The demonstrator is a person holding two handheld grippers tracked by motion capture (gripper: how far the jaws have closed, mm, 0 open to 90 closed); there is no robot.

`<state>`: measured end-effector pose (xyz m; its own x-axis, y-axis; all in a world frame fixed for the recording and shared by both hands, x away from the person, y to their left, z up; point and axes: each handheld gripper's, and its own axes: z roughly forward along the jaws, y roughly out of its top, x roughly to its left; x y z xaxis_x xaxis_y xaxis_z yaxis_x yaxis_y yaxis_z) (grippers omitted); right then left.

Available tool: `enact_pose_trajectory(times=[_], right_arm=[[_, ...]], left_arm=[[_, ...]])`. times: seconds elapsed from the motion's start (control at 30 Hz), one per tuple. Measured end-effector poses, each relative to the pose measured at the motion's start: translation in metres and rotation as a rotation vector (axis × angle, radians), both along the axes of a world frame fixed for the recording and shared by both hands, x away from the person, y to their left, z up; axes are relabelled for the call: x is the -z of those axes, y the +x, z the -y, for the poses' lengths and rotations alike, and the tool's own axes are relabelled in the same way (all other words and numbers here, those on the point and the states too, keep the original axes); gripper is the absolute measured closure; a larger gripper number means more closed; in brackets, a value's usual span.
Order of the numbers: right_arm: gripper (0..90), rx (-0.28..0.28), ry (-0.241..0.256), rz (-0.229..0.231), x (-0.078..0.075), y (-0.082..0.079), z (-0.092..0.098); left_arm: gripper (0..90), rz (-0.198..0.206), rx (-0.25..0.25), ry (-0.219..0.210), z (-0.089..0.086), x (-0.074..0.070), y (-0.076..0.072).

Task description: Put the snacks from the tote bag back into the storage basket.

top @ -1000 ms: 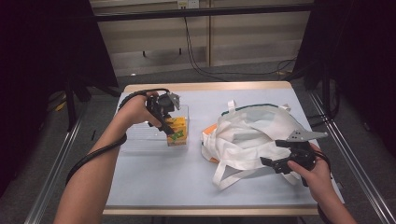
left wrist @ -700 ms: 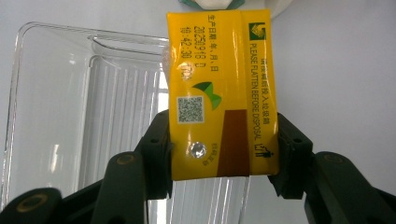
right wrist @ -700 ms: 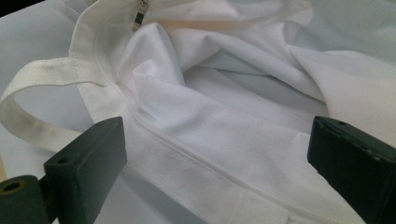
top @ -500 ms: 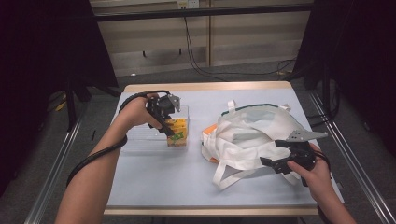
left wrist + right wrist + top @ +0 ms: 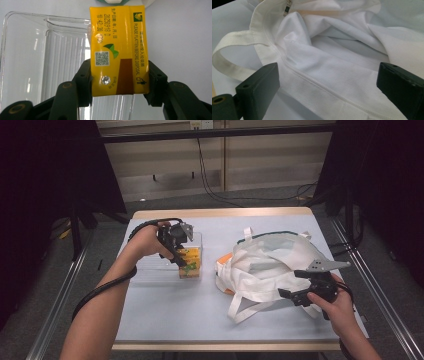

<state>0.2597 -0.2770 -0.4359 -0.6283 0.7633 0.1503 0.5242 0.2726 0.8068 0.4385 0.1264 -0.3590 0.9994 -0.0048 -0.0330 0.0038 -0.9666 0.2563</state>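
Yellow drink carton [image 5: 119, 50] clamped between the left gripper [image 5: 119, 82] jaws at the right end of the clear tray [image 5: 30, 50]; could snag that end wall or slip askew if let go now. Printed face and pinch plain in the left gripper view; high view adds white tote bag [image 5: 272, 265] right of the tray, right gripper [image 5: 295, 296] spread open, empty, at its hem.

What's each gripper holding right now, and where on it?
The left gripper clamps the yellow drink carton by its two side edges, near one end, over the clear tray. The right gripper is open beside the white tote bag, holding nothing.
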Motion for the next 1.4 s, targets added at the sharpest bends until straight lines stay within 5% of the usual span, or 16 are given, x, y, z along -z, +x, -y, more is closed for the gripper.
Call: enact_pose_trajectory(times=[1.4], right_arm=[[4.6,-0.005,0.001,-0.002,-0.0006,-0.0002,-0.0009]], left_arm=[[49.5,0.007,0.004,0.0,-0.0017,0.0076,-0.0007]])
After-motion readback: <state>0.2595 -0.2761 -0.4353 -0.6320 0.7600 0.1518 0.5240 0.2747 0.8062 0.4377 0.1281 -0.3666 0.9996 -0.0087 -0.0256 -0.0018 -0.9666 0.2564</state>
